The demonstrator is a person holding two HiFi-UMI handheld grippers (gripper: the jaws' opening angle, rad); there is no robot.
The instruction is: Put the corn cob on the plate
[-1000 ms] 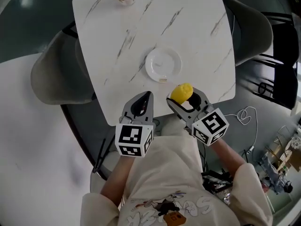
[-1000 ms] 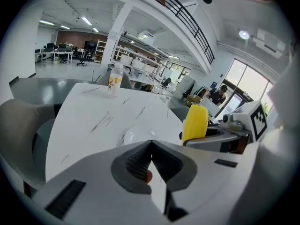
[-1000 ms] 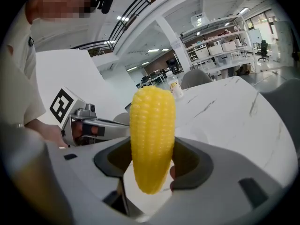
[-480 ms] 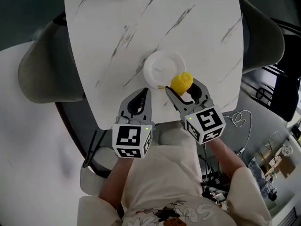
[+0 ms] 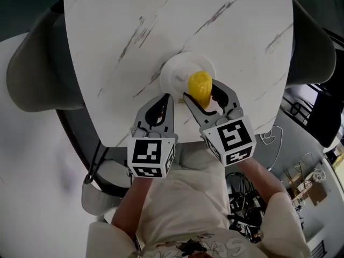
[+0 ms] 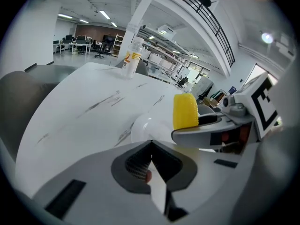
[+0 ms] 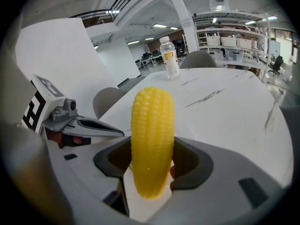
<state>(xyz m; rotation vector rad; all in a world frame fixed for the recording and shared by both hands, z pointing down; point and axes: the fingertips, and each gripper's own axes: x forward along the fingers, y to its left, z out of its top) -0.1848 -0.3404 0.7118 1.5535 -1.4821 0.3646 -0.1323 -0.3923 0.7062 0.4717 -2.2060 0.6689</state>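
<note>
now right gripper (image 5: pixel 200 94) grips corn cob (image 5: pixel 199 86) above plate (image 5: pixel 174 74)

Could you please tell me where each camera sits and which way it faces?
Head view: on the person's head, facing steeply down at the table; torso, arms, grippers show.
Left gripper view: on the left gripper, along its shut jaws toward plate and bottle.
Right gripper view: on the right gripper, along jaws clamping the corn cob.
Shared: all show the corn cob.
</note>
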